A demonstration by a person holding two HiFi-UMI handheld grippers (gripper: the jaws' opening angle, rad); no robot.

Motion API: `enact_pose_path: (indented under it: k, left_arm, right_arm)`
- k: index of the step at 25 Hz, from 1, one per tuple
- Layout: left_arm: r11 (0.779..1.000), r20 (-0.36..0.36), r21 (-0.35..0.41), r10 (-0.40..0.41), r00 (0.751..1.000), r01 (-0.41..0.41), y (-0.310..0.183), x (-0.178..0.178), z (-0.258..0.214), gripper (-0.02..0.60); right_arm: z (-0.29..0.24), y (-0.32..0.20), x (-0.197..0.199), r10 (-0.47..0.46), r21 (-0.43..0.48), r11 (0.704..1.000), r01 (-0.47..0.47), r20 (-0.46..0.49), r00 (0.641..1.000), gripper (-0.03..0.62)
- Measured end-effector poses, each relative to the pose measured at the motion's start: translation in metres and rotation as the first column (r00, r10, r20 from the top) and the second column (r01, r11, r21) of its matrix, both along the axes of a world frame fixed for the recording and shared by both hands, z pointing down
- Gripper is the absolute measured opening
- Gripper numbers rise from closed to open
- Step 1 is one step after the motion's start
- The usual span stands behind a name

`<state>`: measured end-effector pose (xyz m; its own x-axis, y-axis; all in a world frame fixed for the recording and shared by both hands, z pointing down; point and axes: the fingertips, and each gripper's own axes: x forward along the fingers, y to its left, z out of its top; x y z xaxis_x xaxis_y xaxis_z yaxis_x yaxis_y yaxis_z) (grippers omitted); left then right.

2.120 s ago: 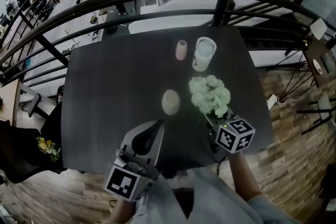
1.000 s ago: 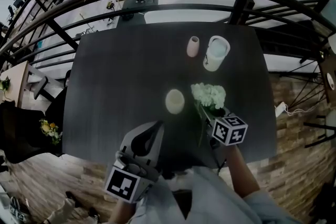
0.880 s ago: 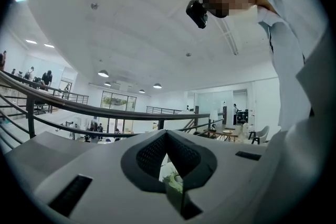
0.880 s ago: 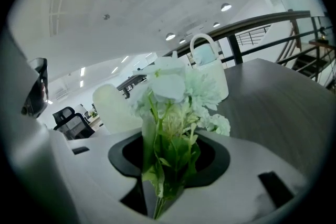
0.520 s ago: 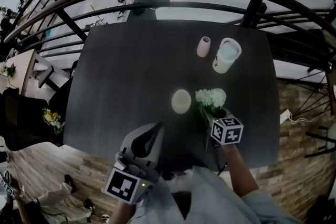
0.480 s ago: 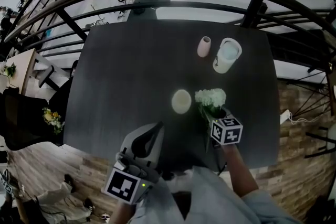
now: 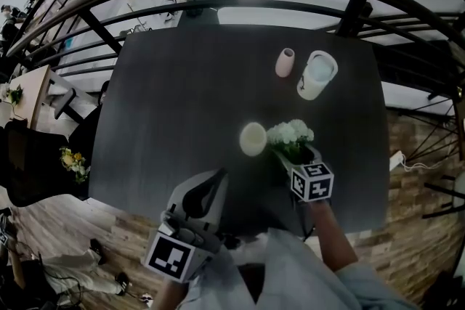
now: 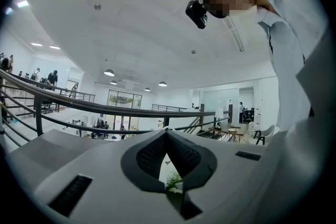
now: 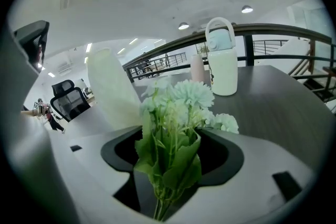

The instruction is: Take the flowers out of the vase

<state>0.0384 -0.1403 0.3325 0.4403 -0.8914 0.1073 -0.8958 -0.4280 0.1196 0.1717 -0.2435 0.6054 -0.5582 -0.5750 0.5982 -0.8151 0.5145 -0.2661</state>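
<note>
The right gripper [image 7: 298,154] was low over the table [image 7: 182,98], toward its near edge and right of the middle, and its jaws were opening. They stood wide, with the flowers [image 7: 290,133] between them and the pads no longer pressing. In the right gripper view the green stems and leaves [image 9: 168,165] ran down through the gap, the pale blooms fanned out ahead of the jaw tips. The flowers were out of the vase [image 7: 253,139]. It stood upright just left of the blooms, near the middle of the table, close to them but apart. Whether the stems rested on the table could not be told.

The left gripper [image 7: 218,176] hung at the near edge, left of the vase. Its tips met, and it carried nothing.

Toward the far right corner stood a white jug [image 7: 317,74] with a small pink pot [image 7: 285,62] just to its left.
</note>
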Motion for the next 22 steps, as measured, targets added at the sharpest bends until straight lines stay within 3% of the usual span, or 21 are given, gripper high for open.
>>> enact_pose_path:
  k: [12,22]
  left_arm:
    - [0.999,-0.018,0.025,0.046,0.999,-0.046,0.003,-0.003,-0.006,0.0]
    - [0.994,-0.039,0.057,0.091,0.995,-0.089,0.009,-0.007,-0.015,0.0]
  right_arm:
    - [-0.026,0.005,0.002,0.024,0.061,0.998,-0.025,0.007,1.0,0.309]
    - [-0.071,0.012,-0.004,0.036,0.164,0.986,-0.041,0.029,0.999,0.308]
